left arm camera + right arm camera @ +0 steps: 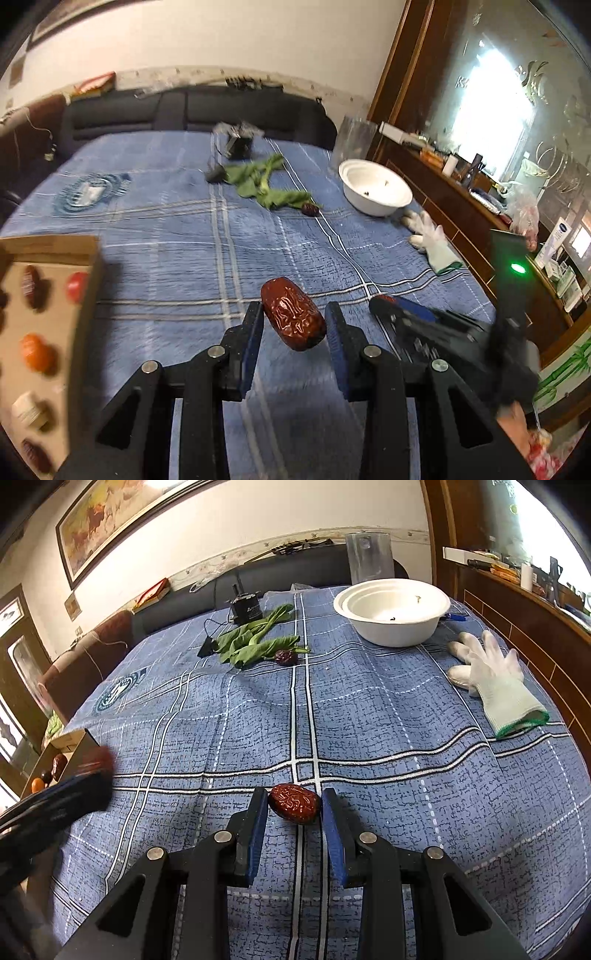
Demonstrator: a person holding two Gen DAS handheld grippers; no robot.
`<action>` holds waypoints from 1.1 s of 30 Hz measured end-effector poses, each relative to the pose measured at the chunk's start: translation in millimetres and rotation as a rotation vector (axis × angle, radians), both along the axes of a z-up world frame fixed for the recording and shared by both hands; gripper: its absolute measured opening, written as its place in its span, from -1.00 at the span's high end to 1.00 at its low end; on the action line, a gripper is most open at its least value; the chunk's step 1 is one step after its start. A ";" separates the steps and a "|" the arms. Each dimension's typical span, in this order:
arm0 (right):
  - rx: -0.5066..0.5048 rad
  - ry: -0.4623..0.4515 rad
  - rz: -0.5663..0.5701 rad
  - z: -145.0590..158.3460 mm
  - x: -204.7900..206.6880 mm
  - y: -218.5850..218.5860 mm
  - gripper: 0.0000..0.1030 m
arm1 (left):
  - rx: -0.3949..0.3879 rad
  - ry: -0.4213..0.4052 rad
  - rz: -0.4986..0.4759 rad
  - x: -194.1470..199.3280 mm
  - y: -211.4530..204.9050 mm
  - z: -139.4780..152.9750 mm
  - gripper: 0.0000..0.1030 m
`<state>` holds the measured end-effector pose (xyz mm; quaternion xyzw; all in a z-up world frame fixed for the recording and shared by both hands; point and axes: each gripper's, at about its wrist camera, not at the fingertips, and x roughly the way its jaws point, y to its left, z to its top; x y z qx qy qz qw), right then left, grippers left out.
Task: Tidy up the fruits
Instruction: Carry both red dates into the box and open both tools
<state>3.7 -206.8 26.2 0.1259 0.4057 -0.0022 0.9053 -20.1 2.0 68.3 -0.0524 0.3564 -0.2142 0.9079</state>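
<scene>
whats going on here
A person is sorting fruit on a bed covered with a blue plaid cloth, with a hand-held gripper in each hand. The left hand-held gripper has a wrinkled red date clamped between its fingers and is near the cardboard box, which already holds fruit. The right hand-held gripper has its fingers on either side of a second red date low on the cloth; whether it is gripped yet is unclear.
</scene>
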 end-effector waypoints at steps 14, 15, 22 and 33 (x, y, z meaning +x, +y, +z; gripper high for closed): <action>-0.045 -0.019 -0.025 12.3 -18.1 14.2 0.38 | -0.025 -0.122 0.206 -80.6 117.7 49.7 0.35; -0.041 -0.024 -0.009 16.7 -23.5 21.7 0.38 | -0.025 -0.120 0.219 -83.2 125.2 49.1 0.35; -0.013 -0.080 0.149 49.4 -47.2 88.9 0.37 | -0.027 -0.083 0.338 -91.7 179.3 43.2 0.35; 0.033 -0.115 0.461 67.3 -68.1 226.5 0.35 | -0.017 -0.008 0.487 -97.0 249.6 15.1 0.35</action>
